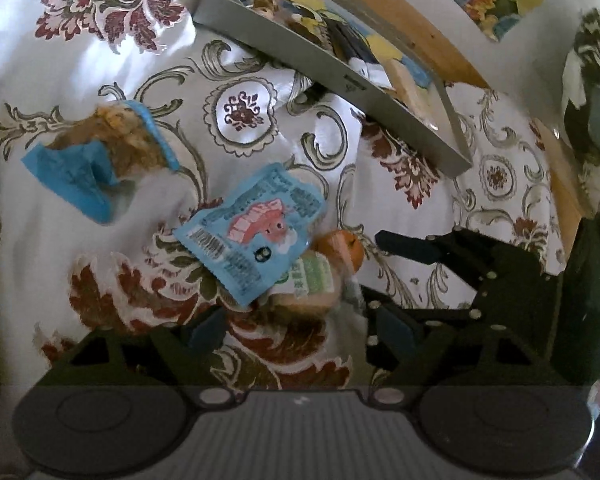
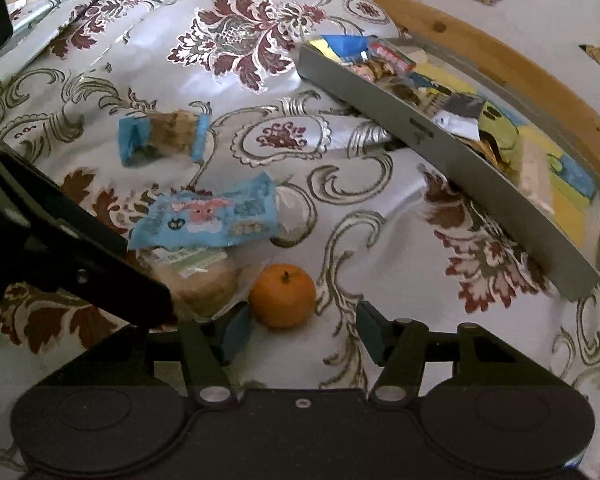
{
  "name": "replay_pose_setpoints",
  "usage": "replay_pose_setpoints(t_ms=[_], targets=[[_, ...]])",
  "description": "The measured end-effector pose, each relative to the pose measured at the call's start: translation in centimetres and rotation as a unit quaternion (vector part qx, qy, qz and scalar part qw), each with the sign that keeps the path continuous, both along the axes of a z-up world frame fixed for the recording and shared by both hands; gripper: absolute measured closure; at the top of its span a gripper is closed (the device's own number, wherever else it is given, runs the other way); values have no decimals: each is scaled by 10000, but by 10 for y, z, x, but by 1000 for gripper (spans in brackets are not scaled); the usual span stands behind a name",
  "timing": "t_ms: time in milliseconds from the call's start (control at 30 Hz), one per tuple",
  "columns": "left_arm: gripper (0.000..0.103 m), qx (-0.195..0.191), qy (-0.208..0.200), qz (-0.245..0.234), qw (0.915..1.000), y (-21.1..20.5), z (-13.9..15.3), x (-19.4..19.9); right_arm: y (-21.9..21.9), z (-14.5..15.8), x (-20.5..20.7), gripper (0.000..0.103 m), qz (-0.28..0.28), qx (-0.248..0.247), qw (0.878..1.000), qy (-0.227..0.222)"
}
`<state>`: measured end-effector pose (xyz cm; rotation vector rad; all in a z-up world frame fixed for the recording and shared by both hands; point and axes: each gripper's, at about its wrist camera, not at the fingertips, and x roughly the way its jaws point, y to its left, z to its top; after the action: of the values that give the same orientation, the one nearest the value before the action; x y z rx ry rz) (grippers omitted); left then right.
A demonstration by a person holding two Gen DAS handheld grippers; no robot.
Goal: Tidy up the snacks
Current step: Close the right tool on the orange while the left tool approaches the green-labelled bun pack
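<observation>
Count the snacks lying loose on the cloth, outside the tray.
4: cake at the far left, blue packet overlapping the bread, orange nearest the right fingers. Others may hide underneath.

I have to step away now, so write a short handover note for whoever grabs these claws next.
Left claw: open, empty, over the loose pile.
Right claw: open, empty, right behind the orange.
Loose on the cloth: orange, blue shrimp packet lying on a clear-wrapped bun, brown snack in blue wrapper.
Done: grey tray already holds several snacks.
Left: move those four into the tray.
</observation>
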<state>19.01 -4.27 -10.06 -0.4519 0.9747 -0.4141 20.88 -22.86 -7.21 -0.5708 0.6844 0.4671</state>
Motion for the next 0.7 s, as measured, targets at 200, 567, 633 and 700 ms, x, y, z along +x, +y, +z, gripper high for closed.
replay_pose_setpoints(t_ms=[200,567,633,700], targets=[[23,-57,53,112,9999,-2,-3,6,5,-4,5,60,8,91,9999,54],[33,233,-36,87,9997,-7,-6,14,3,-4,8,64,-46,256,9994,223],[35,316,-76,31,9995,-9,-6,15,0,-1,8,64,-40,244,9994,251],[35,388,-110,-20,9992,-10,-6,14,-3,1,9,64,-81,215,9994,249]])
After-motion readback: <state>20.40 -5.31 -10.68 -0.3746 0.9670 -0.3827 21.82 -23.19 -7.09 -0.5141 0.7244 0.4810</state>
